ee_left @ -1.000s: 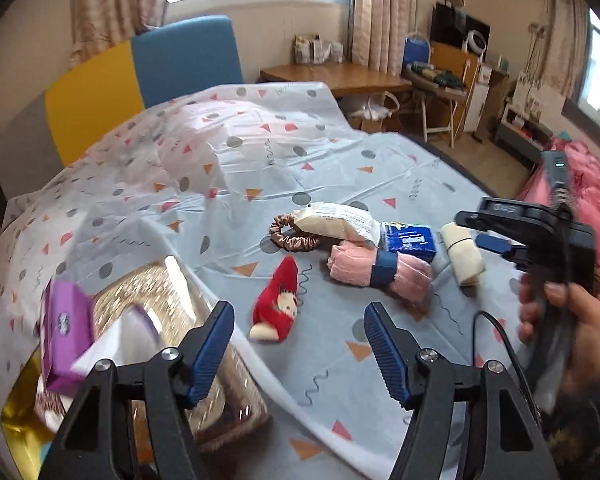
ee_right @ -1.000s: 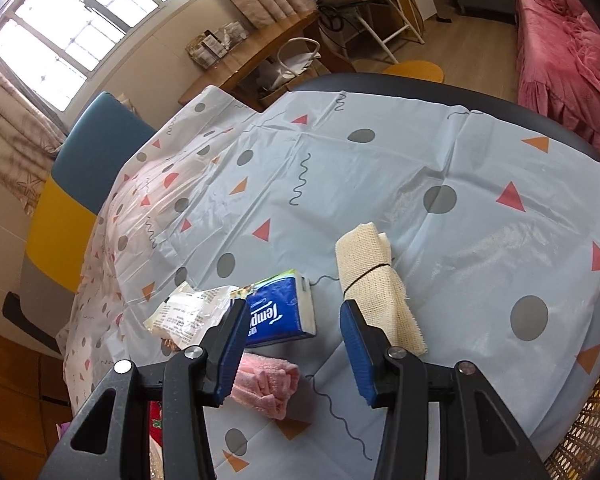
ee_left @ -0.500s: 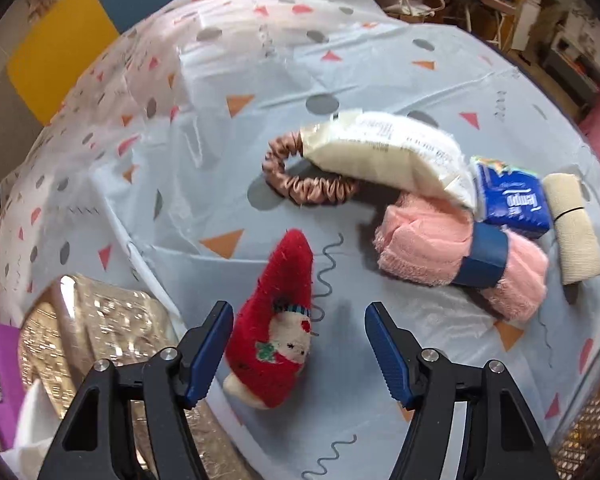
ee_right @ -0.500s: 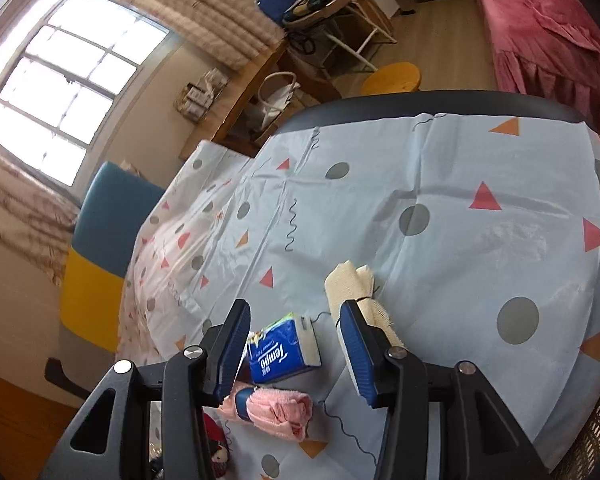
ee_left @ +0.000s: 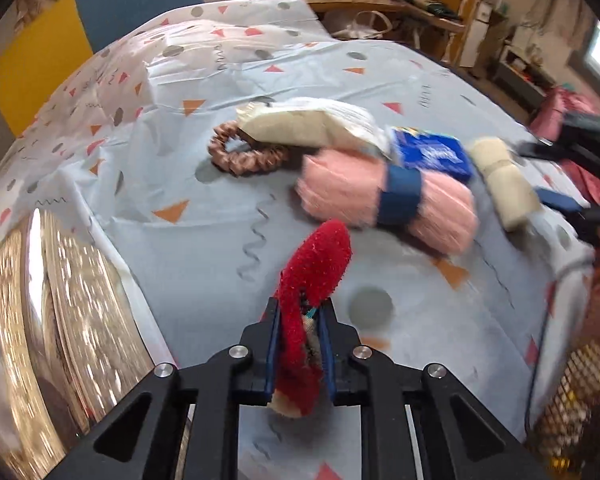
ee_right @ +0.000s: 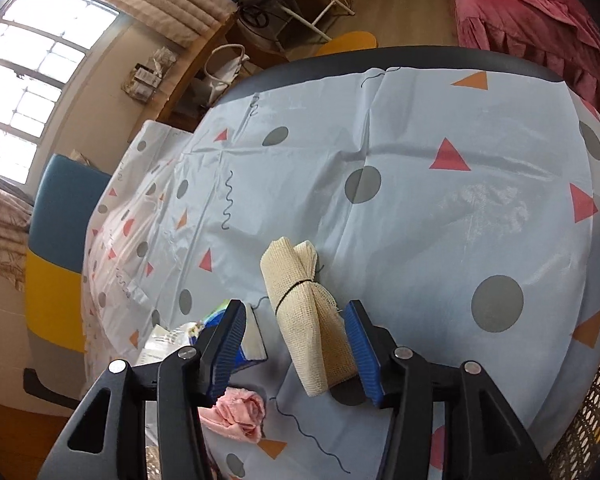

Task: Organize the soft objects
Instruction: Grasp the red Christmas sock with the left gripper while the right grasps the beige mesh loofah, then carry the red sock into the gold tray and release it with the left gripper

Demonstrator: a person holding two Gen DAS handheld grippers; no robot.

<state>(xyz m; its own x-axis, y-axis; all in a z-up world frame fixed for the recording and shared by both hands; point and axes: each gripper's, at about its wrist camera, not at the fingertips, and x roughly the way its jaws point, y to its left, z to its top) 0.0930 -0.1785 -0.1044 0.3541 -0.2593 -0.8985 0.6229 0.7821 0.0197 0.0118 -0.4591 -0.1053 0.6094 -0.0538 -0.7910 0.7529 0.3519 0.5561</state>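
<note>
My left gripper (ee_left: 299, 344) is shut on a red plush Santa toy (ee_left: 314, 264), held just above the tablecloth. Beyond it lie a rolled pink towel with a blue band (ee_left: 388, 196), a brown scrunchie (ee_left: 240, 156), a cream packet (ee_left: 308, 128), a blue tissue pack (ee_left: 432, 152) and a cream mesh cloth roll (ee_left: 504, 184). My right gripper (ee_right: 296, 344) is open, its jaws on either side of the cream mesh roll (ee_right: 304, 312), apart from it. The pink towel (ee_right: 236, 412) and tissue pack (ee_right: 248, 344) show at its lower left.
A shiny gold basket (ee_left: 40, 320) stands at the left in the left wrist view. A woven basket rim (ee_right: 588, 420) shows at the table's right edge. The patterned tablecloth (ee_right: 440, 200) covers the round table. A blue and yellow chair (ee_left: 80, 24) stands behind.
My left gripper closed on the red Santa toy and lifted it slightly. My right gripper moved down and forward so its open jaws now straddle the cream mesh roll.
</note>
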